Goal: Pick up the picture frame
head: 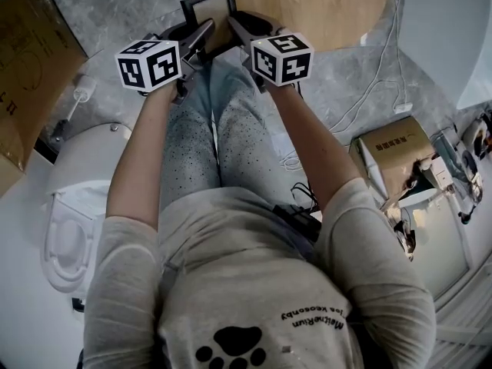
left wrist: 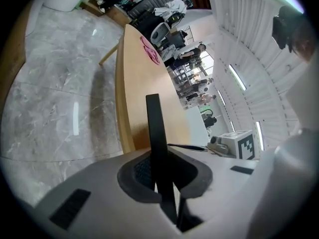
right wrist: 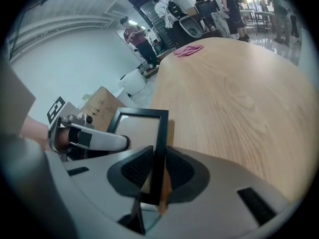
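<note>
With the left gripper (left wrist: 160, 178) and right gripper (right wrist: 155, 176) each clamped on opposite edges of the picture frame (head: 209, 8) by the surface (right wrist: 239, 83), uneven pulling could twist it loose.

Grey shirt (head: 254, 283) with black paw print (head: 234, 348), speckled trousers (head: 188, 152); grey left gripper (head: 207, 29) and right gripper (head: 234, 23) bear black-white cubes (head: 150, 64)

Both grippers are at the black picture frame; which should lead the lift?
Right, narrowly. The right gripper has a side rail of the black rectangular picture frame seated squarely between its jaws. The left gripper is shut on only a thin edge. Lifting with both looks safest.
</note>
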